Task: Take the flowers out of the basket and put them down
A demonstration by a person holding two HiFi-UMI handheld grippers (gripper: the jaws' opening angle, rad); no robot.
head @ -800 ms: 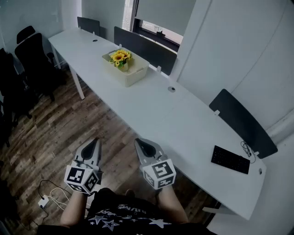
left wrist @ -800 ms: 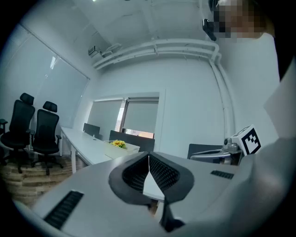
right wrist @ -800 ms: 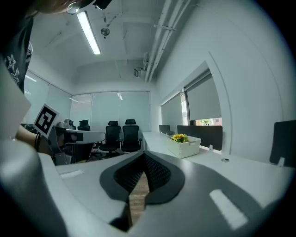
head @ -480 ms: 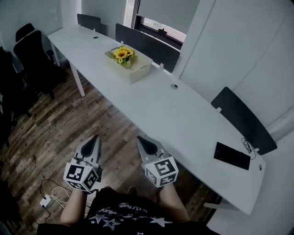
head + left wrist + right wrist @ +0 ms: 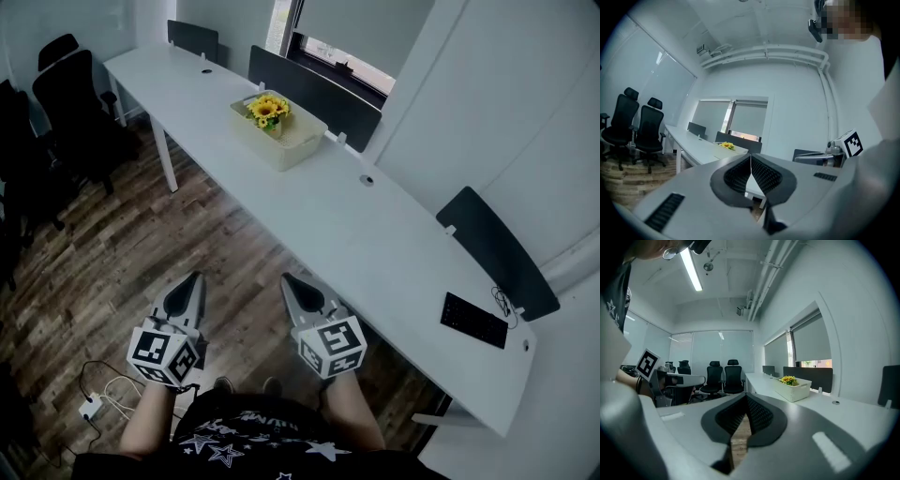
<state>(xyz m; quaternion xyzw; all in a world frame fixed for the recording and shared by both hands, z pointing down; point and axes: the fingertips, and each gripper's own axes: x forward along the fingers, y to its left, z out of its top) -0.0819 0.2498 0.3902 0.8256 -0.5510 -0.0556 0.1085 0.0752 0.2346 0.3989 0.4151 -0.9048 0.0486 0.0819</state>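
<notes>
Yellow flowers (image 5: 268, 108) stand in a cream basket (image 5: 286, 148) far off on the long white table (image 5: 375, 244). The flowers (image 5: 788, 379) and basket (image 5: 797, 391) also show in the right gripper view, and the flowers (image 5: 725, 146) are tiny in the left gripper view. My left gripper (image 5: 192, 285) and right gripper (image 5: 292, 283) are held close to my body over the wood floor, well short of the table. Both are shut with nothing between the jaws.
Dark divider panels (image 5: 314, 94) line the table's far edge. A black keyboard (image 5: 473, 321) lies near the table's right end. Black office chairs (image 5: 70, 98) stand at the left. A white power strip with cables (image 5: 91, 408) lies on the floor at lower left.
The view has shifted, so the table and basket sit further right in the picture and the far end nearer. Both grippers keep their place in front of me, still shut.
</notes>
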